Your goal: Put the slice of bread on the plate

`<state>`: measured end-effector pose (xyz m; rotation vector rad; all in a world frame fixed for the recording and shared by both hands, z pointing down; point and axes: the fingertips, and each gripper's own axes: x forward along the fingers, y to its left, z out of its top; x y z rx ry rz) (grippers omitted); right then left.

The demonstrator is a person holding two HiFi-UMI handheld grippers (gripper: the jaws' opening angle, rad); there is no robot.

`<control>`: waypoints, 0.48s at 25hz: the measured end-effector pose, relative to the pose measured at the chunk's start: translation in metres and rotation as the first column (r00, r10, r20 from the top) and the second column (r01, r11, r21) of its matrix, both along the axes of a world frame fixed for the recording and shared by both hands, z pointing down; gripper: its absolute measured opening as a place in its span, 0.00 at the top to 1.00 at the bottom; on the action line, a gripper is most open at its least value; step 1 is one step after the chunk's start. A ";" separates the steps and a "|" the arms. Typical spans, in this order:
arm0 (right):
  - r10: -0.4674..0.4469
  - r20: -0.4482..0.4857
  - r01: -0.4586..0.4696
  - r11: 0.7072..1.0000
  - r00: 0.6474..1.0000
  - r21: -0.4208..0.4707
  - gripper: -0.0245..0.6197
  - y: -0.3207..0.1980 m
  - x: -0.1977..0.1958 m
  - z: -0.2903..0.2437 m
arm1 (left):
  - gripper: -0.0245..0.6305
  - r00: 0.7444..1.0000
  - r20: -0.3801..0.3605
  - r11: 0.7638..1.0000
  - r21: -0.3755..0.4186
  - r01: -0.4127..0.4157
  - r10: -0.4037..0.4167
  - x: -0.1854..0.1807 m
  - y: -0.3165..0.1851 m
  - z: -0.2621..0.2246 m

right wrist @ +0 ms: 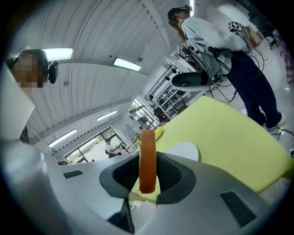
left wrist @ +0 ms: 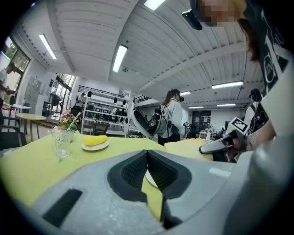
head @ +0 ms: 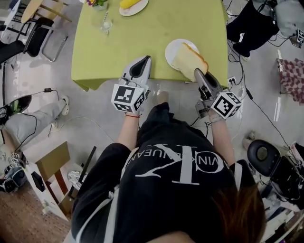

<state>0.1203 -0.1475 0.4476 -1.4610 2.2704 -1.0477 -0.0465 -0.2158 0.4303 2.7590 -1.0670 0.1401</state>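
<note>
The slice of bread (head: 189,60) is pale with a brown crust and stands on edge, with my right gripper (head: 198,72) shut on its near end. It hangs over the near rim of the white plate (head: 173,50) on the yellow-green table (head: 142,42). In the right gripper view the crust (right wrist: 147,160) runs upright between the pads, and the plate (right wrist: 183,150) lies just beyond. My left gripper (head: 145,59) hovers at the table's near edge, left of the plate. Its fingertips meet with nothing held (left wrist: 147,151). From there the bread (left wrist: 186,148) shows to the right.
A glass with flowers (head: 105,21) and a plate with a yellow food item (head: 133,5) stand at the table's far side. Chairs (head: 40,33) sit left of the table. Another person (head: 256,23) stands at the far right, and cables trail over the floor.
</note>
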 end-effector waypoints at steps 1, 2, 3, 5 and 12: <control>-0.001 0.011 0.001 1.000 1.000 -0.013 0.82 -0.004 -0.001 0.001 | 0.95 1.000 -0.003 1.000 -0.002 -0.003 0.003 0.001 -0.005 0.000; -0.003 0.019 0.004 1.000 1.000 -0.025 0.82 -0.007 -0.002 0.002 | 0.95 1.000 -0.006 1.000 -0.002 -0.006 0.006 0.001 -0.009 0.001; -0.006 0.024 0.007 0.999 1.000 -0.037 0.82 -0.010 -0.003 0.003 | 0.95 1.000 -0.008 1.000 0.000 -0.009 0.009 0.002 -0.013 0.001; -0.008 0.030 0.010 0.998 1.000 -0.059 0.82 -0.018 -0.005 0.005 | 0.95 1.000 -0.010 1.000 0.000 -0.011 0.011 0.002 -0.021 0.001; -0.003 0.153 0.022 0.992 0.988 -0.127 0.82 -0.037 -0.011 0.015 | 0.95 1.000 0.008 0.999 -0.034 -0.012 0.012 0.004 -0.028 0.010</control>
